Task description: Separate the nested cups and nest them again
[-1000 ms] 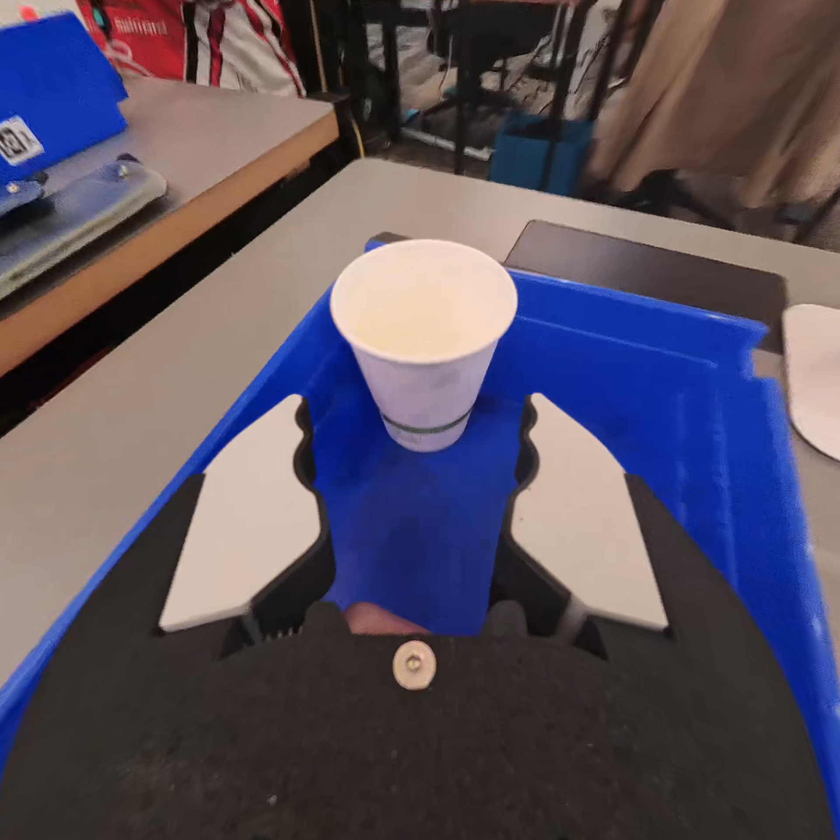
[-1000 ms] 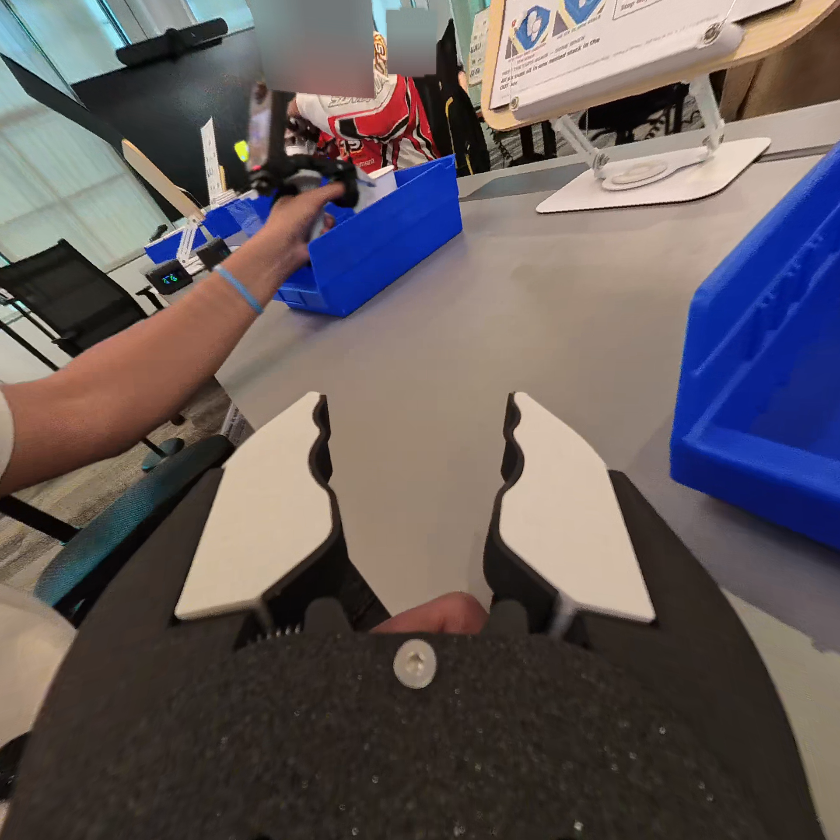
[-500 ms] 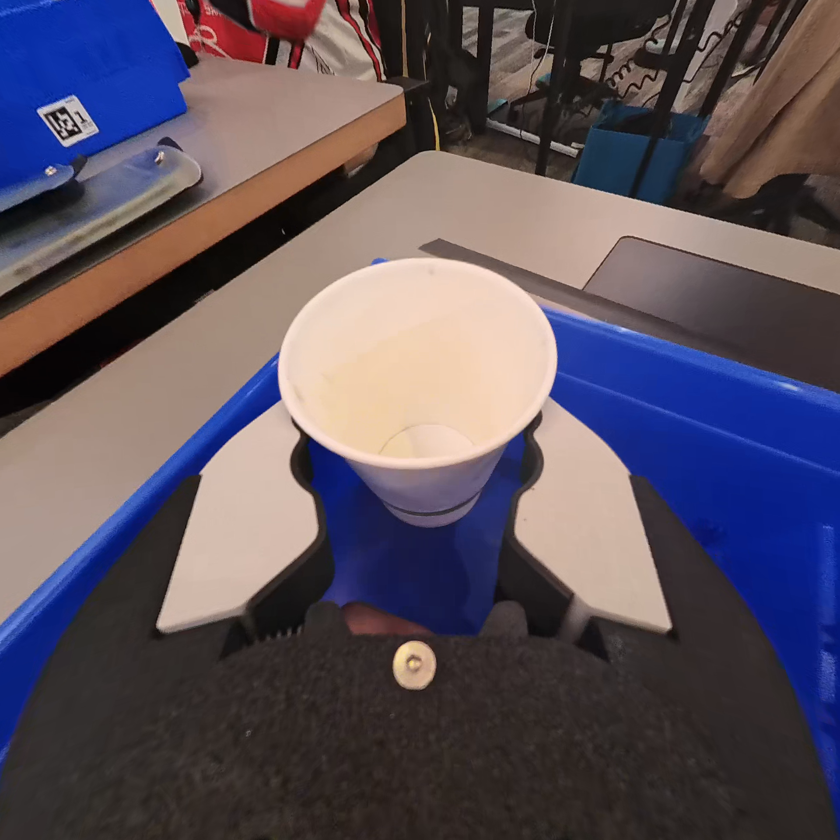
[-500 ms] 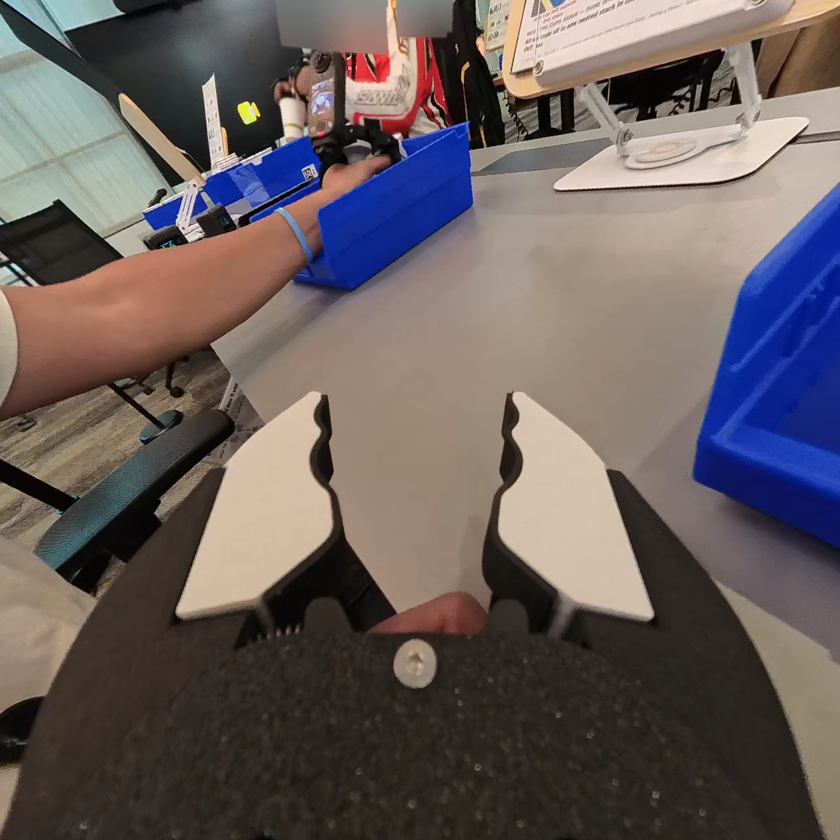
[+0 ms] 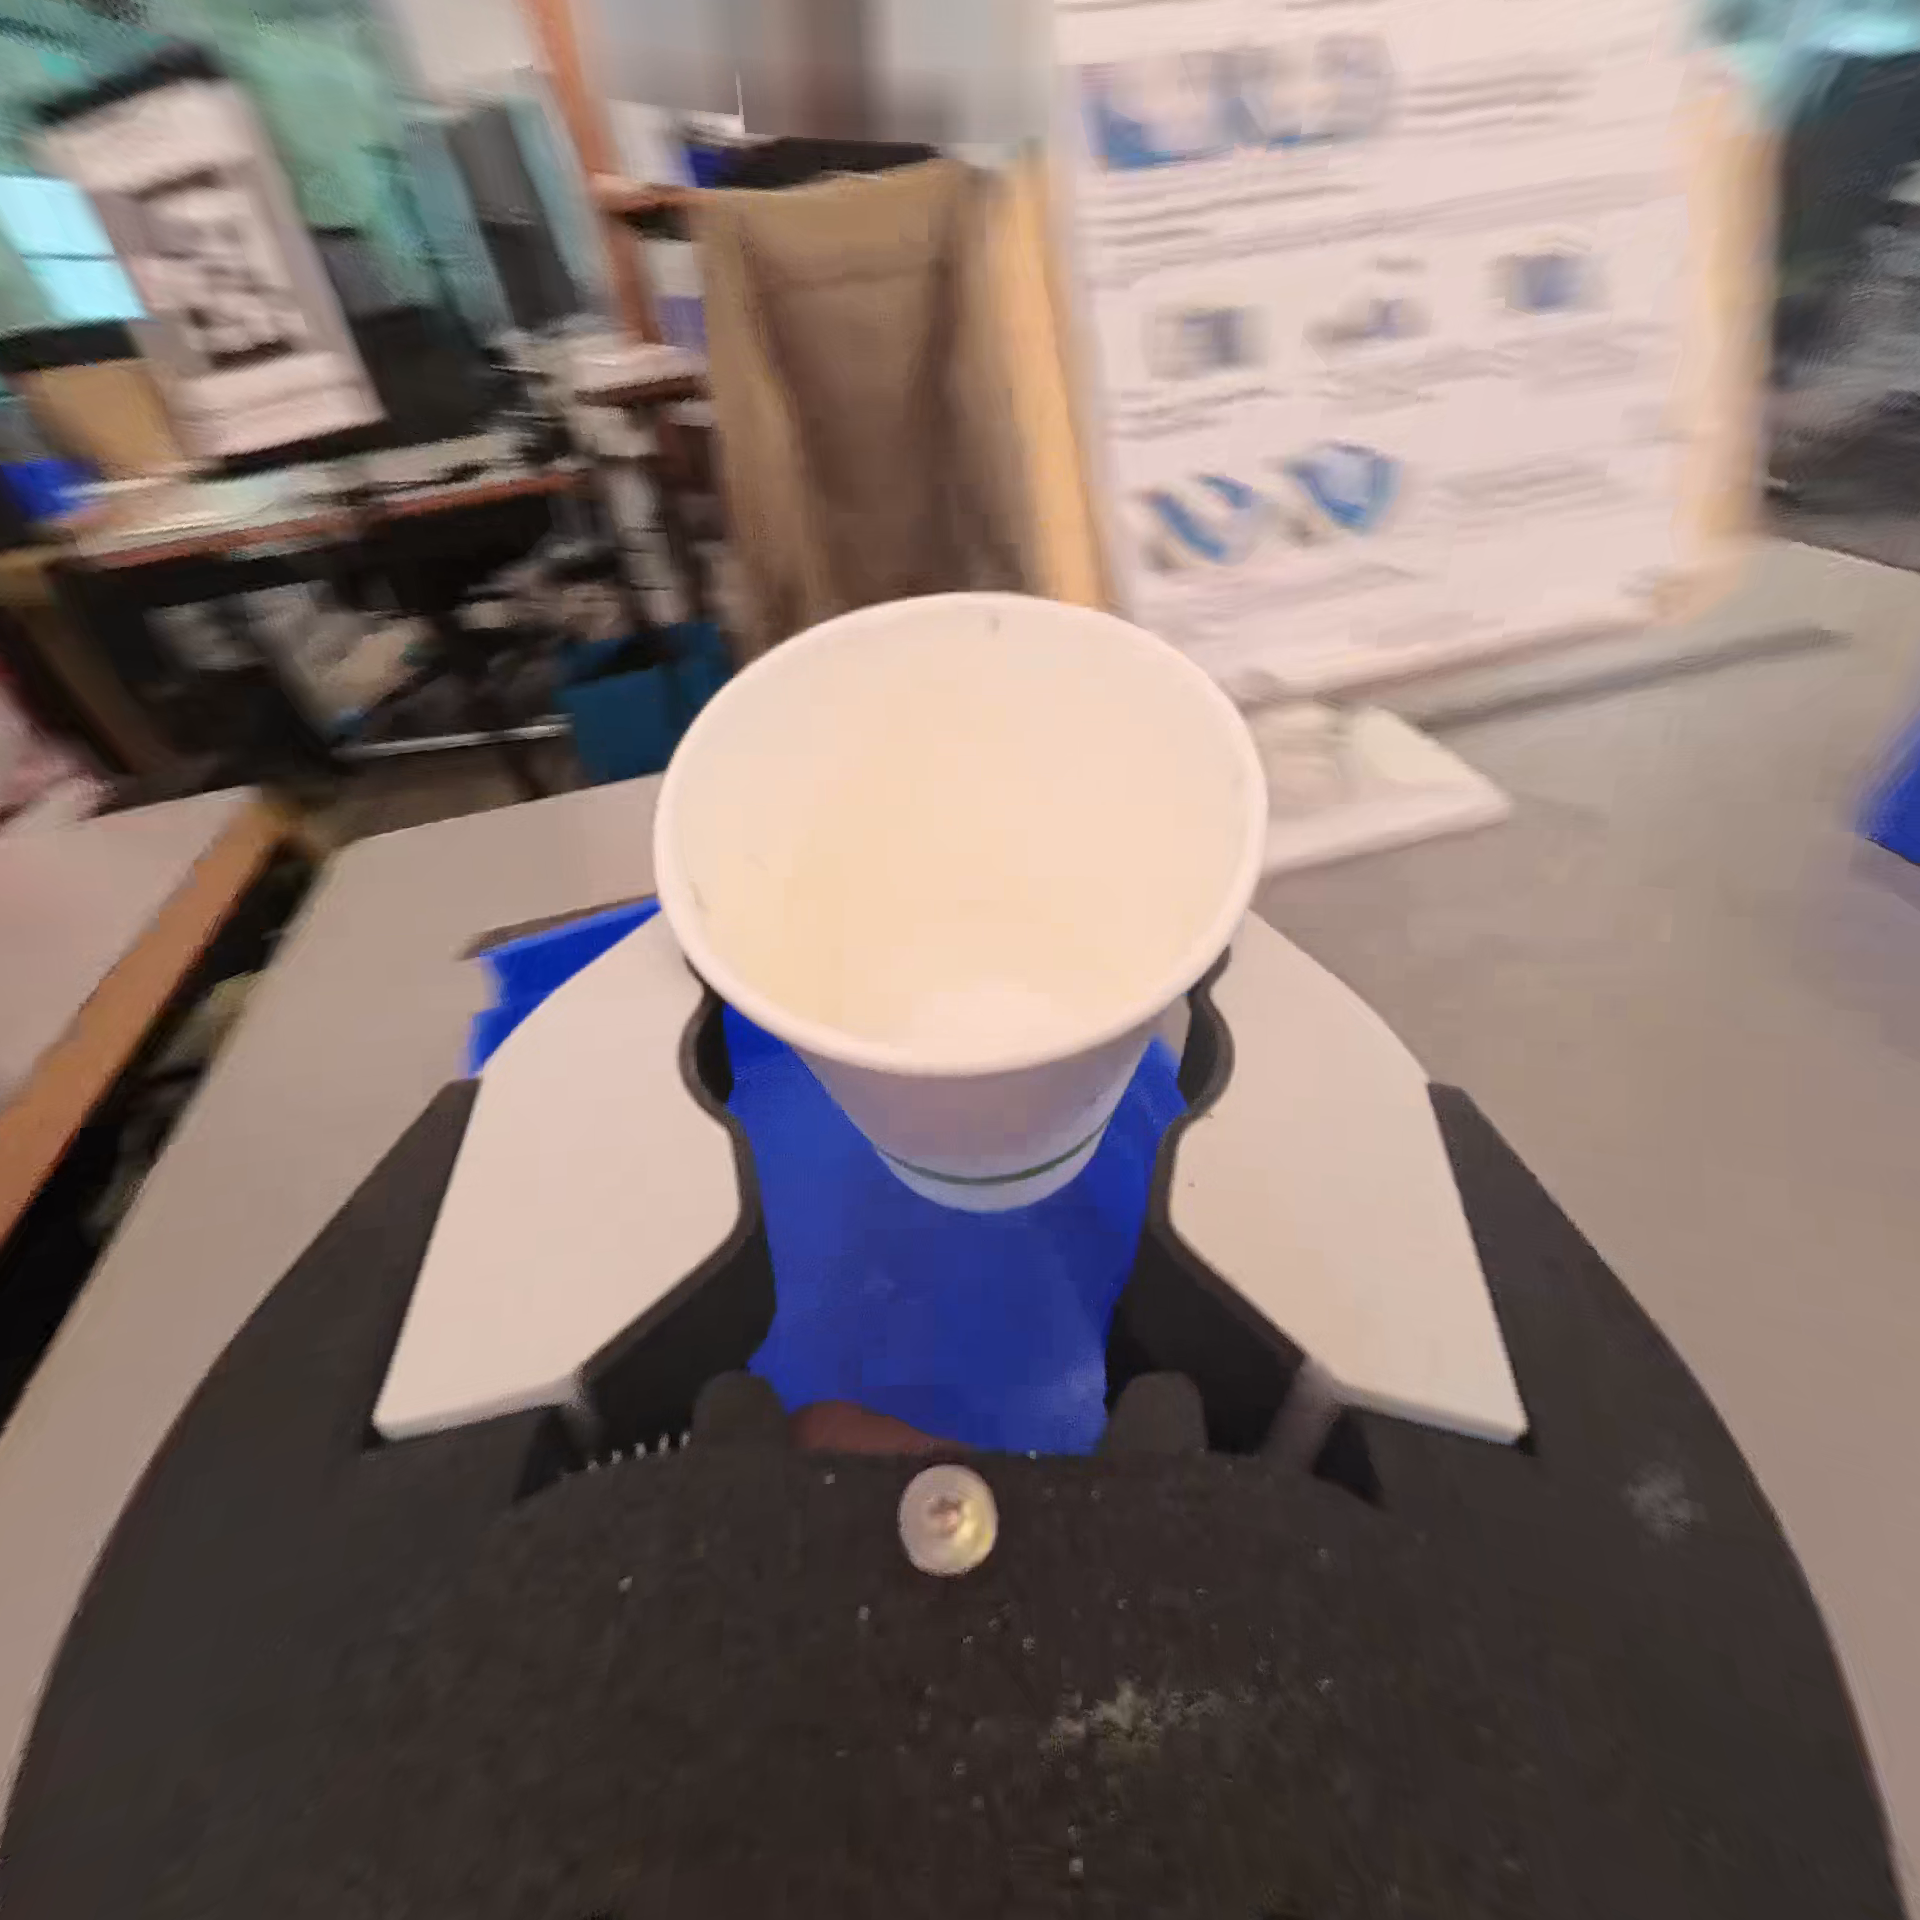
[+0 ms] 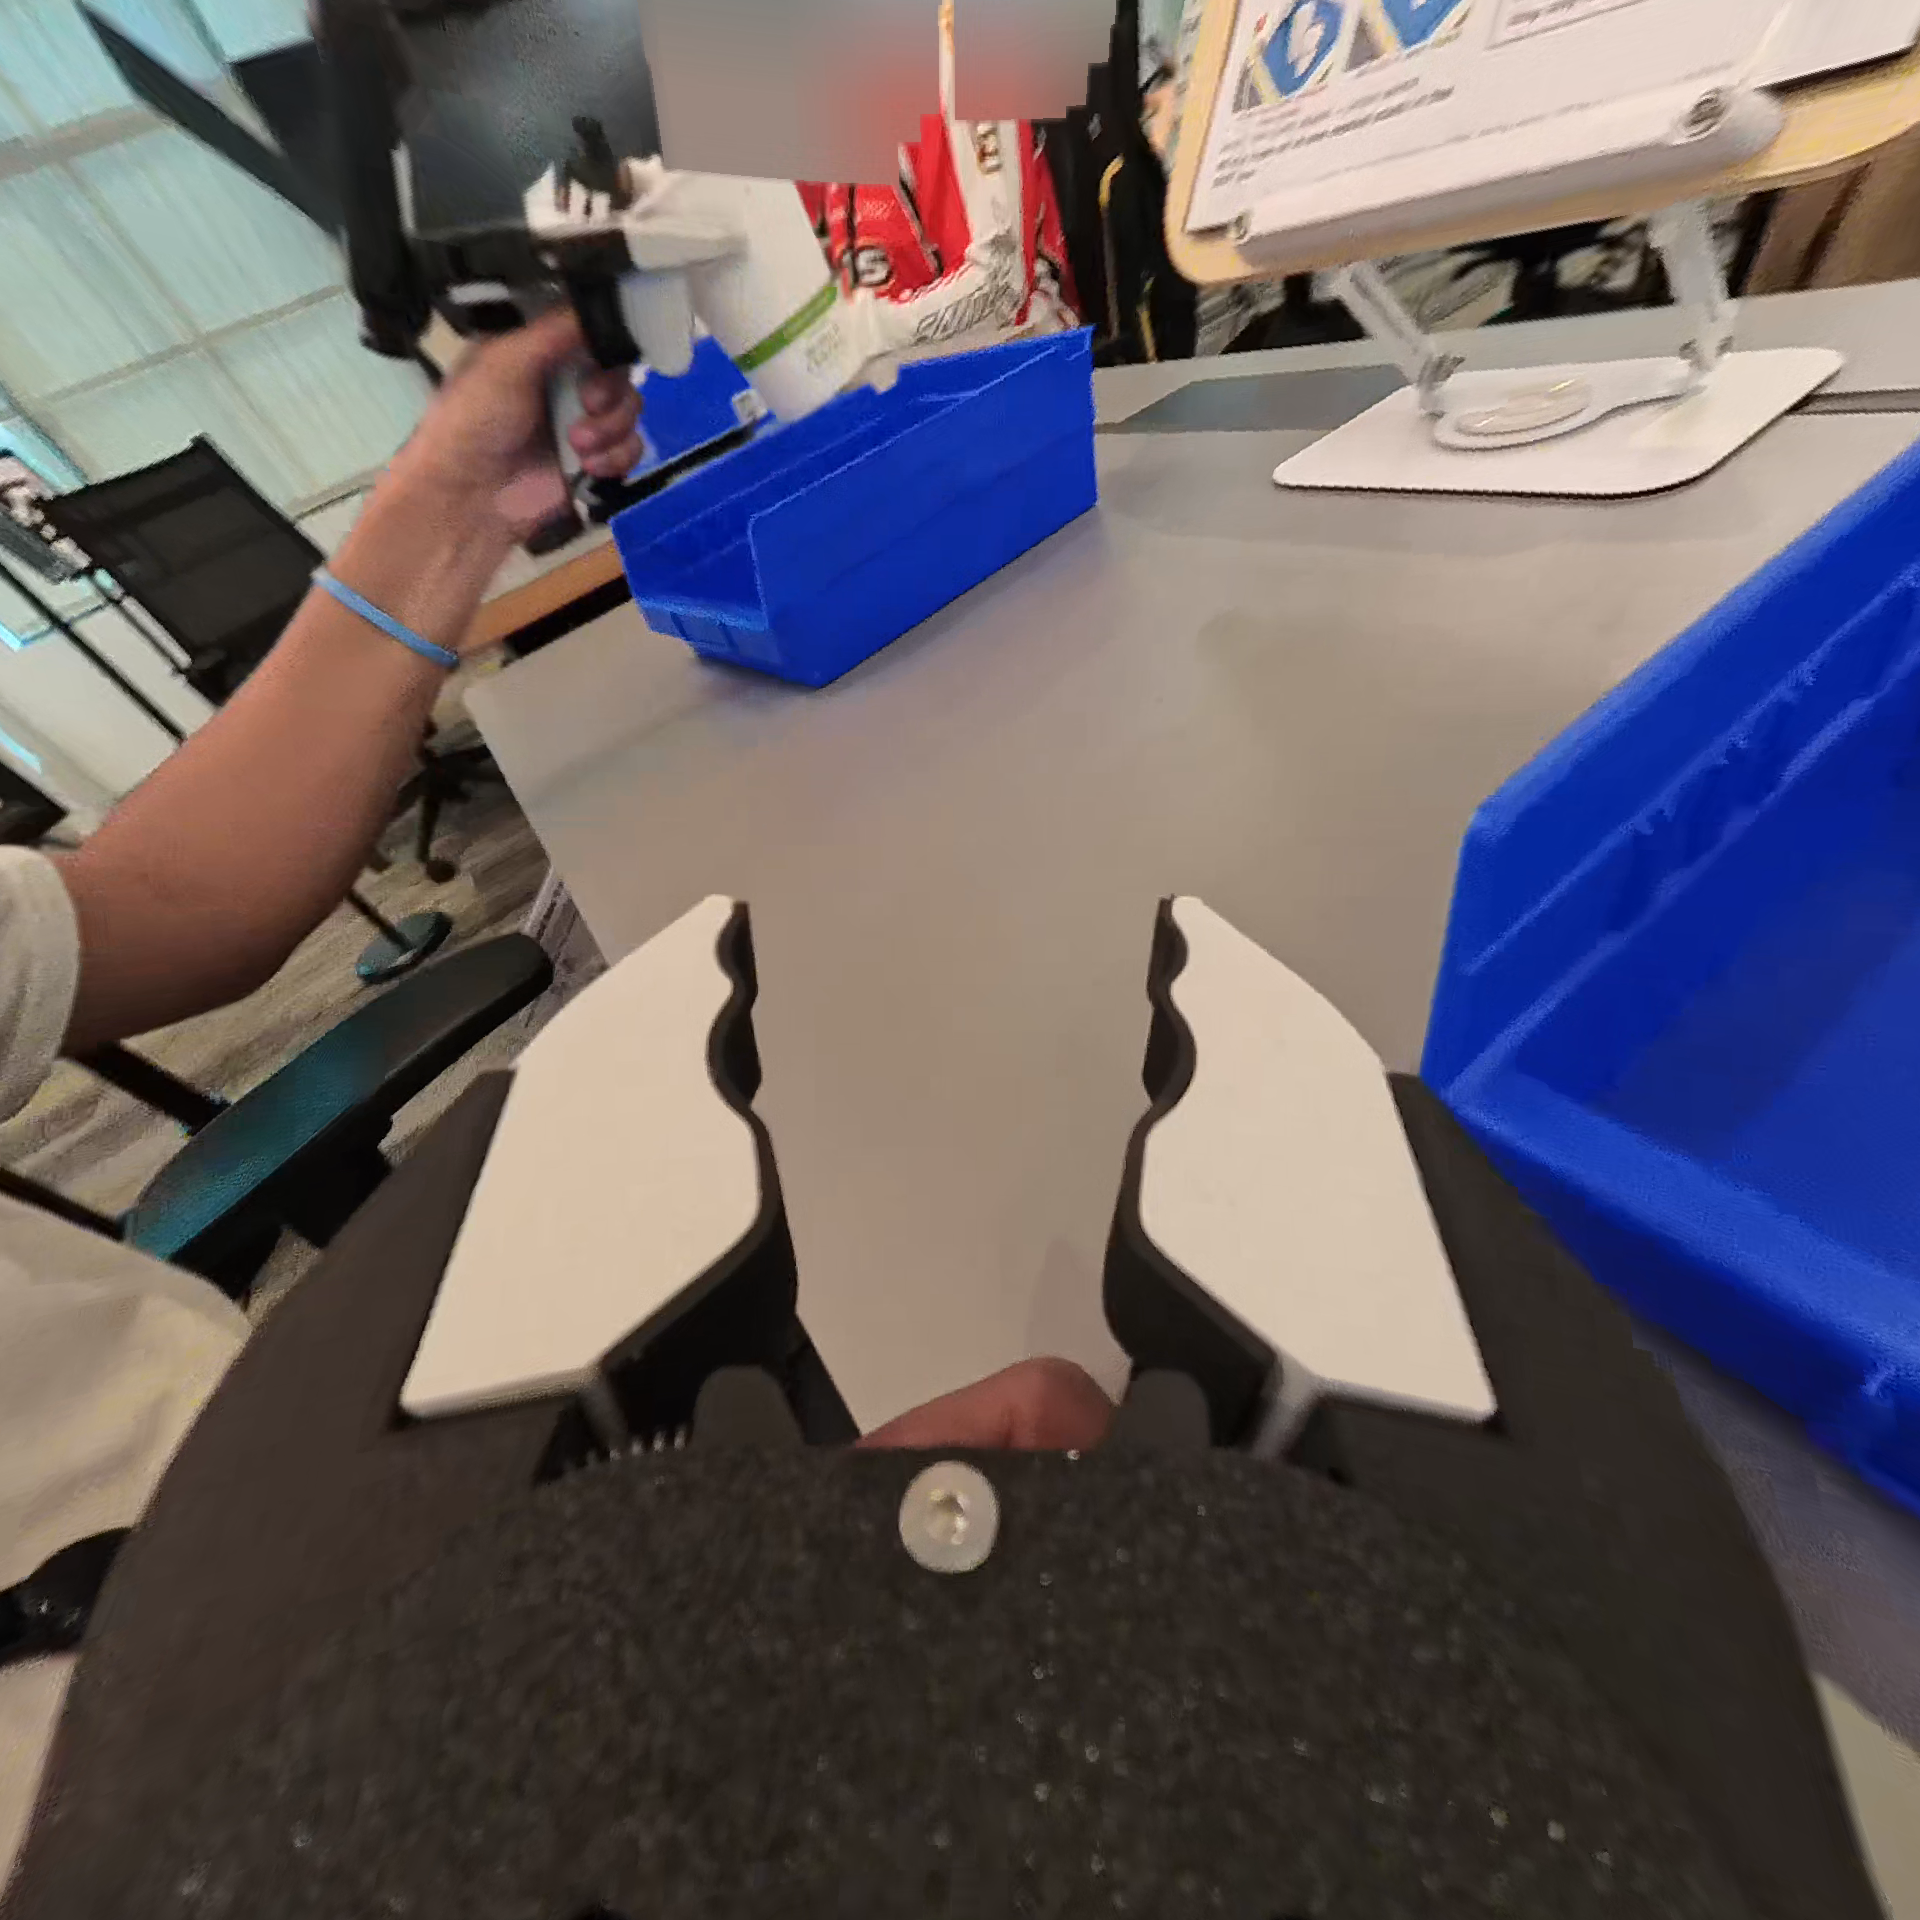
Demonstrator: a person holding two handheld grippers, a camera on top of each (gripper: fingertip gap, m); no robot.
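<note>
A white paper cup (image 5: 956,894), conical with a rolled rim, a smooth cream inside and a thin dark band near its base, sits between the fingers of the left claw (image 5: 956,997). The fingers press against its sides below the rim, so the left claw grips the cup. Whether a second cup is nested inside cannot be told from this view. In the right wrist view the same cup (image 6: 784,312) is lifted above the far blue bin (image 6: 862,520) and tilted, its base toward the bin, with a green band around its lower wall; the person's left hand (image 6: 499,436) holds the pistol-style handle, and a thin blue band circles the wrist.

The left claw's fingers (image 5: 582,1195) are flat pale plates with wavy black inner edges, mounted on a black, grainy body. Beneath the cup, the bin's glossy blue plastic (image 5: 935,1309) shows between them.

The right claw (image 6: 951,935) is spread apart and empty, hovering over the matte grey tabletop (image 6: 1039,727). A second ribbed blue plastic bin (image 6: 1714,1039) stands just to its right. Farther back, a white stand (image 6: 1558,426) with a rounded flat base carries a slanted wooden board bearing a printed sheet. The left wrist view's background is heavily blurred.
</note>
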